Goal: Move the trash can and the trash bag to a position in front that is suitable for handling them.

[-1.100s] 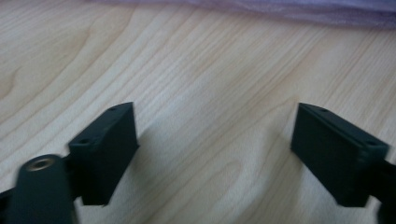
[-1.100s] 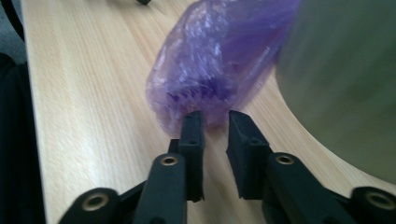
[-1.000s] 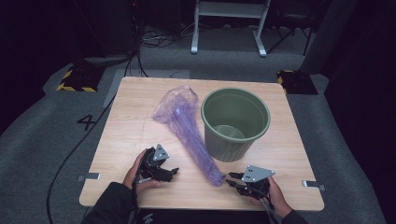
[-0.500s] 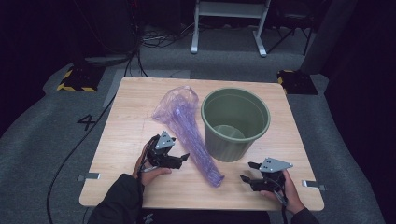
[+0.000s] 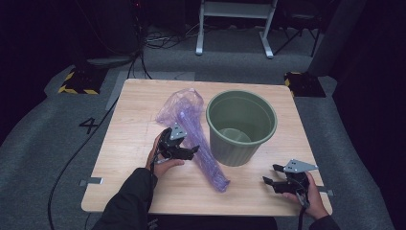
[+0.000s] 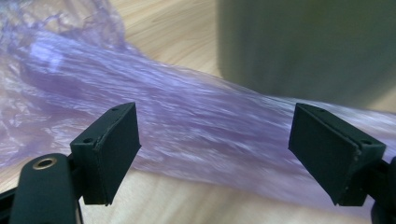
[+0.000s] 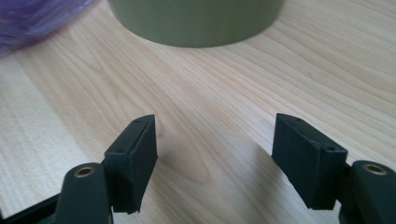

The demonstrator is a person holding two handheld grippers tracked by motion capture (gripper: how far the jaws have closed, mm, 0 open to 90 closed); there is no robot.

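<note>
We see a pale wooden table (image 5: pixel 139 110) on grey carpet (image 5: pixel 43 124) marked with a "4" (image 5: pixel 89 125). Behind it stand white frame legs (image 5: pixel 234 24), black cables (image 5: pixel 158 40), and what may be hazard-striped blocks (image 5: pixel 76 82).

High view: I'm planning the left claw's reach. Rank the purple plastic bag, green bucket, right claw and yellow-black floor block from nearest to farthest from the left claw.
1. Purple plastic bag, right beside the left claw.
2. Green bucket, to its right.
3. Right claw, near the table's right front corner.
4. Yellow-black floor block, off the table's far left corner; close to the right claw's distance, ranked tentatively.
</note>
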